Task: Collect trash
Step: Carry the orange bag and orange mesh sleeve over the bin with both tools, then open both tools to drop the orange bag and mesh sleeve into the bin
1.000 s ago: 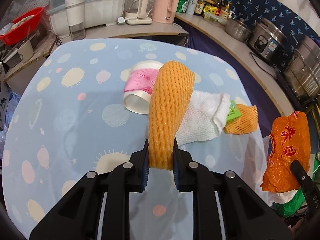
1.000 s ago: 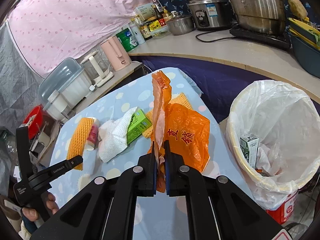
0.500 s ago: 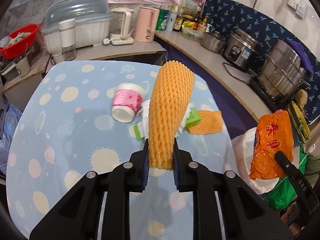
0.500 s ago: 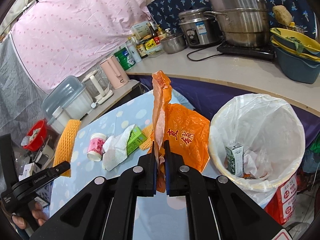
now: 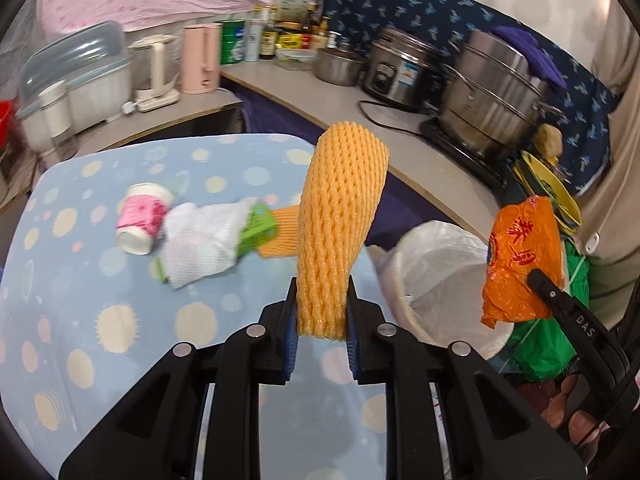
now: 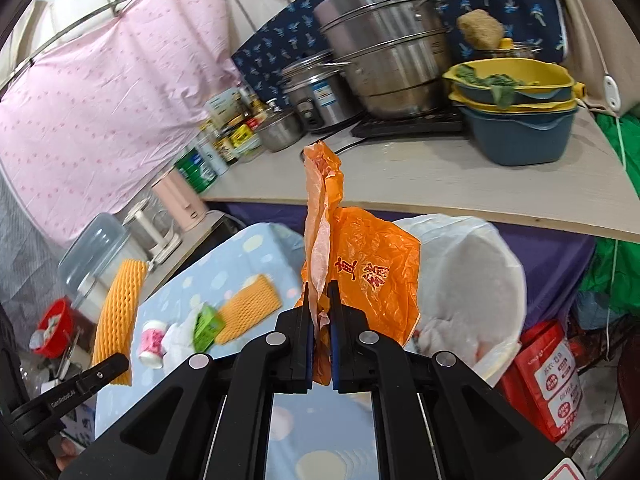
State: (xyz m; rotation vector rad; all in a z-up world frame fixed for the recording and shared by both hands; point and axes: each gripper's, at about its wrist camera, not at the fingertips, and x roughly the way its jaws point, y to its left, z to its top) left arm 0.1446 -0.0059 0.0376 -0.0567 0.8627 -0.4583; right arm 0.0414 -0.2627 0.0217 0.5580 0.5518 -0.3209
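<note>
My left gripper (image 5: 321, 312) is pinching the lower end of a long orange foam net sleeve (image 5: 340, 216), which stands up from between the blue pads and leans a little to the right. My right gripper (image 6: 320, 316) is clamped on a crumpled orange plastic bag with red characters (image 6: 372, 264); a twisted strip of it rises from between the pads and the rest bulges to the right. In the left wrist view I see that same bag and the tip of the right gripper over by the right edge, above the bin.

The round bin lined with a white plastic bag (image 6: 472, 280) stands just beside the table's far right corner, below the long pale counter (image 6: 440, 184). In the right wrist view the orange bag hangs in front of the bin's left rim.

On the table with the pale blue cloth printed with suns and dots (image 5: 120, 320) trash is lying in a loose row: a white paper cup with a pink pattern (image 5: 142, 218) on its side, a crumpled white paper towel (image 5: 200, 244) just beside it, a small green carton (image 5: 258, 230) partly under the towel, and a second flat orange foam net (image 6: 248, 308) touching the carton.
</note>
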